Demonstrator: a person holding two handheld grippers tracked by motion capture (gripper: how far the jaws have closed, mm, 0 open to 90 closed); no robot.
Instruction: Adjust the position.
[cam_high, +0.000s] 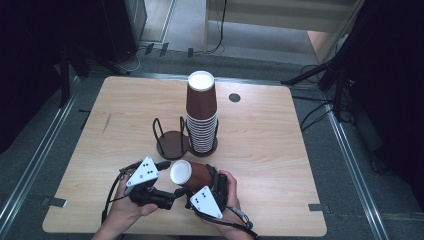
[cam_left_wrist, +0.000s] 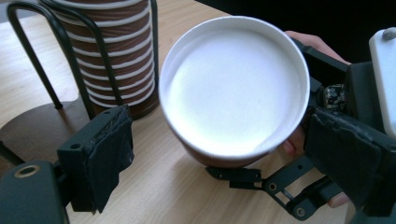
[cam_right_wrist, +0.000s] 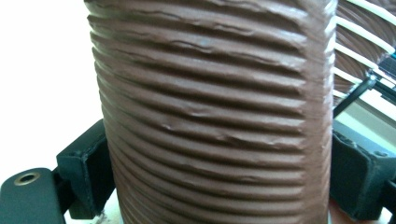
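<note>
High view: your right claw (cam_high: 194, 181) clamps the brown cup (cam_high: 192, 173) on its side above the counter (cam_high: 280, 165), near the cup stack (cam_high: 202, 120); your left claw (cam_high: 161, 180) stands apart (likely ready to grip the rim).

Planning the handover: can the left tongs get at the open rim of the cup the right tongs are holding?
Probably yes. The cup lies on its side in the right tongs, its open mouth facing the open left tongs, with nothing between them.
</note>
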